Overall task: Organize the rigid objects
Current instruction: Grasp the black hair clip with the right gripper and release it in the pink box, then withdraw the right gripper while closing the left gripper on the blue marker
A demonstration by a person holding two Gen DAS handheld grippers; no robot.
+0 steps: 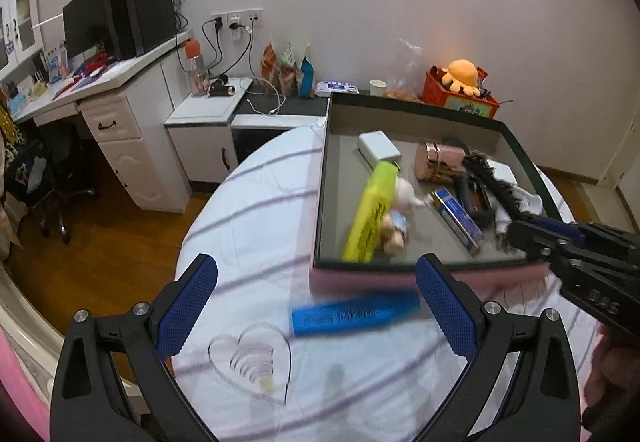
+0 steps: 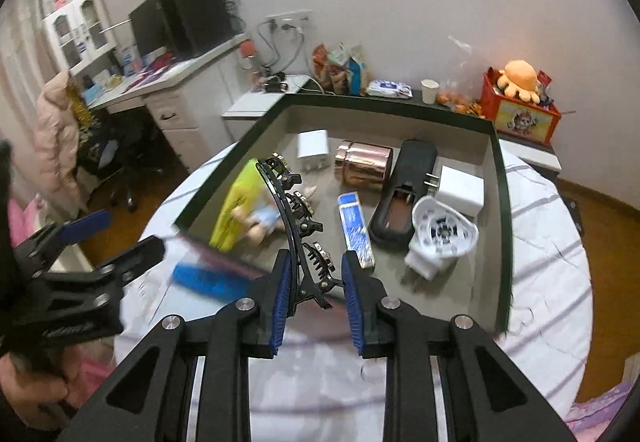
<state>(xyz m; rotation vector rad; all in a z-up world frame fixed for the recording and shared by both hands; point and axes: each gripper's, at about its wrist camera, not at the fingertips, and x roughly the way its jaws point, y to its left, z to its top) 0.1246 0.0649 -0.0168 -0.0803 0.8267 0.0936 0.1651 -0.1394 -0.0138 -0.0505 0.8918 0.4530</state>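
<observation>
1. Holding a black hair clip (image 2: 298, 230) in the right gripper (image 2: 316, 290): the clip's near end sitting between the blue pads, which look narrowed onto it though a gap shows on the right side, so a firm pinch not certain; clip hanging over the near edge of the tray (image 2: 502, 202).
2. Hovering the left gripper (image 1: 316, 306) above the bed, jaws spread wide, pinching nothing.
3. Lying already inside the tray: yellow box (image 2: 236, 210), doll (image 2: 260, 224), white charger (image 2: 313, 149), copper can (image 2: 364, 164), blue tube (image 2: 356, 230), black case (image 2: 404, 194), white plug (image 2: 460, 186), small fan (image 2: 442, 234).
4. Waiting outside still: blue comb (image 1: 352, 314) just near of the tray, and a clear heart (image 1: 250, 360) nearer on the sheet.
5. Judging the sorting well along: most things in, the clip about to go in, comb and heart left.
</observation>
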